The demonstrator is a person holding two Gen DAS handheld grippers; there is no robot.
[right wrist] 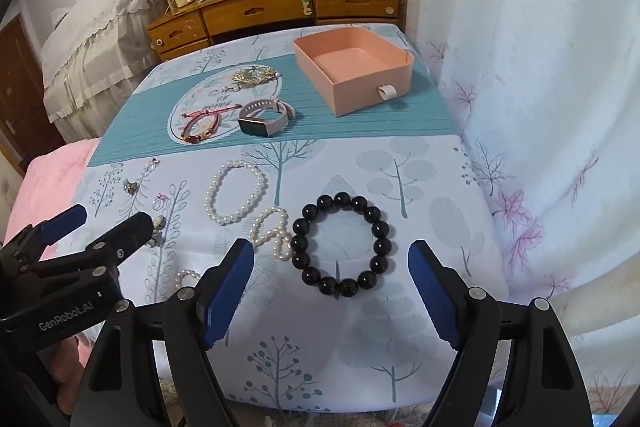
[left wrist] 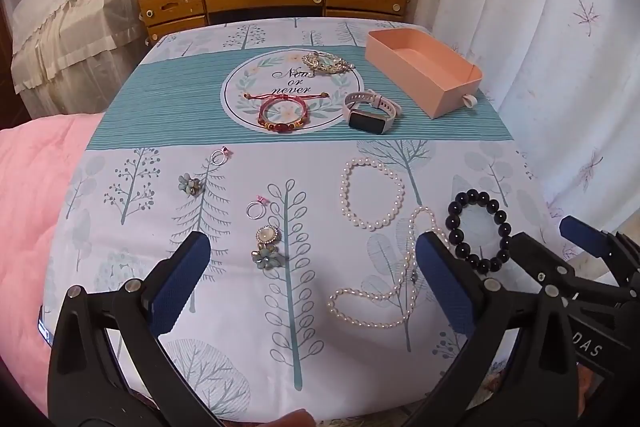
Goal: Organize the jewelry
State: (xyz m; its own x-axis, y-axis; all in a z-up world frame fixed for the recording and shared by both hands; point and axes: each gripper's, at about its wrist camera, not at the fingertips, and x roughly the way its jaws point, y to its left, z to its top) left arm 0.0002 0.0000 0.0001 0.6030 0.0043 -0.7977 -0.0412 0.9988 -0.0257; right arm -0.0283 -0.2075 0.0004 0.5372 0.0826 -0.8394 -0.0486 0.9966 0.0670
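Both grippers, left (left wrist: 312, 275) and right (right wrist: 331, 279), have jaws wide open, empty; right should close gently across the black bracelet (right wrist: 341, 243) beads.

Lit softly and evenly, with daylight filtering through the pale curtain (left wrist: 540, 27) on the right side. Cast only faint, diffuse shadows under the black bead bracelet (right wrist: 340, 243) and the pink box (right wrist: 352, 75). Showed no harsh glare, only small highlights on the dark beads. Bent strongly by the fisheye, curving the tablecloth (left wrist: 320, 347) edges and darkening the corners into black vignette. Stayed fairly sharp at centre, softer toward the rim and background.
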